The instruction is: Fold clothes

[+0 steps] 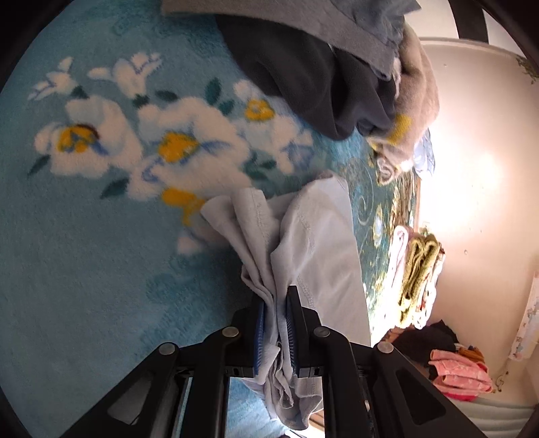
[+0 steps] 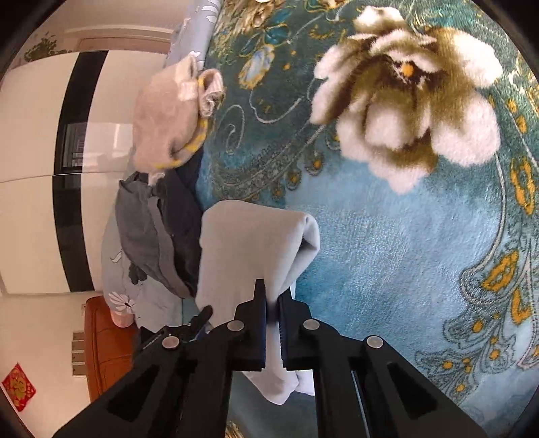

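Observation:
A pale blue-white garment (image 1: 313, 242) with stitched hems hangs bunched over the teal flowered blanket (image 1: 84, 236). My left gripper (image 1: 274, 306) is shut on a gathered fold of it, cloth trailing below the jaws. In the right wrist view the same pale garment (image 2: 249, 249) drapes in a folded loop, and my right gripper (image 2: 272, 303) is shut on its edge, with cloth hanging down between the fingers. Part of the other gripper's black frame (image 2: 198, 321) shows at the garment's left.
A heap of unfolded clothes lies nearby: a dark navy piece (image 1: 303, 77), a grey one (image 1: 303, 23) and a beige fleece with yellow trim (image 1: 414, 111). A folded stack (image 1: 417, 279) sits at the blanket's edge; pink clothes (image 1: 458, 374) lie beyond. A white wardrobe (image 2: 30, 168) stands alongside.

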### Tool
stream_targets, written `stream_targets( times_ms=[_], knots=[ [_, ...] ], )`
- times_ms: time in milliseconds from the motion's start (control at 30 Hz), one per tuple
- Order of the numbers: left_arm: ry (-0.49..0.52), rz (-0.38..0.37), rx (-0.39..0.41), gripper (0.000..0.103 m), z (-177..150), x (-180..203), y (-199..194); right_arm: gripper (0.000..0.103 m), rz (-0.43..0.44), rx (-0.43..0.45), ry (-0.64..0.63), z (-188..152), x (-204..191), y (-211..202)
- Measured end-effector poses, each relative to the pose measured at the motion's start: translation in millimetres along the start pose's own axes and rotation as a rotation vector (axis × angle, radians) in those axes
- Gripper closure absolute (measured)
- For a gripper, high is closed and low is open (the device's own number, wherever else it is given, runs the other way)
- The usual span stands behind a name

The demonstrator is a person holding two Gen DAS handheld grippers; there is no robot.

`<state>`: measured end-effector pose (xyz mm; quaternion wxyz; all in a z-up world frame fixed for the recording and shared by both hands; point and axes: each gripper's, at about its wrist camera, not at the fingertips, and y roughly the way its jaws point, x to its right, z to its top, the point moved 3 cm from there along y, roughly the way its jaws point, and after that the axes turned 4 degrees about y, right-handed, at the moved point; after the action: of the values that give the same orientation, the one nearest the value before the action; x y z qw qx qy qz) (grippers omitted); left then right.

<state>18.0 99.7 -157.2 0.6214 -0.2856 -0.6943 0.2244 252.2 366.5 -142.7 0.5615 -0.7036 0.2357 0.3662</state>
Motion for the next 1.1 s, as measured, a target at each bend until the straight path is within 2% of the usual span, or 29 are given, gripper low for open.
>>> stream_targets(
  times_ms=[133,233,300,400,533,600,667,767,800,833,900,967,1100],
  knots=[
    [0.063,-0.028,-0.119,0.089,-34,14,25,0.097,0.012,0.005,-0.011,4,7,-38],
    [0.089,-0.021,-0.22,0.089,-57,21,46,0.097,-0.043,0.023,-0.003,12,30,-69],
    [0.117,-0.007,-0.248,0.088,-66,27,50,0.097,-0.081,0.046,0.02,20,49,-89],
    [0.167,0.019,-0.235,0.074,-65,34,45,0.1,-0.095,0.091,0.082,33,76,-112],
    [0.16,0.046,-0.209,0.06,-52,30,34,0.101,-0.063,0.156,0.166,40,100,-133],
    [0.169,0.059,-0.164,0.057,-42,28,24,0.101,-0.04,0.161,0.176,37,104,-134],
    [0.175,0.069,-0.124,0.046,-30,27,14,0.098,-0.042,0.143,0.165,31,105,-129],
    [0.198,0.089,-0.091,0.035,-12,29,9,0.098,-0.058,0.109,0.145,19,105,-115],
    [0.217,0.093,-0.091,0.032,-7,30,11,0.092,-0.063,0.1,0.142,15,106,-110],
    [0.243,0.109,-0.101,0.029,-3,32,15,0.066,-0.065,0.096,0.143,11,107,-105],
    [0.312,0.153,-0.124,0.027,4,40,28,0.034,-0.053,0.09,0.168,4,111,-97],
    [0.376,0.195,-0.147,0.027,8,51,45,0.034,-0.04,0.081,0.192,-2,114,-90],
    [0.437,0.165,-0.225,0.027,6,71,82,0.034,-0.039,0.077,0.195,-7,115,-81]
  ],
)
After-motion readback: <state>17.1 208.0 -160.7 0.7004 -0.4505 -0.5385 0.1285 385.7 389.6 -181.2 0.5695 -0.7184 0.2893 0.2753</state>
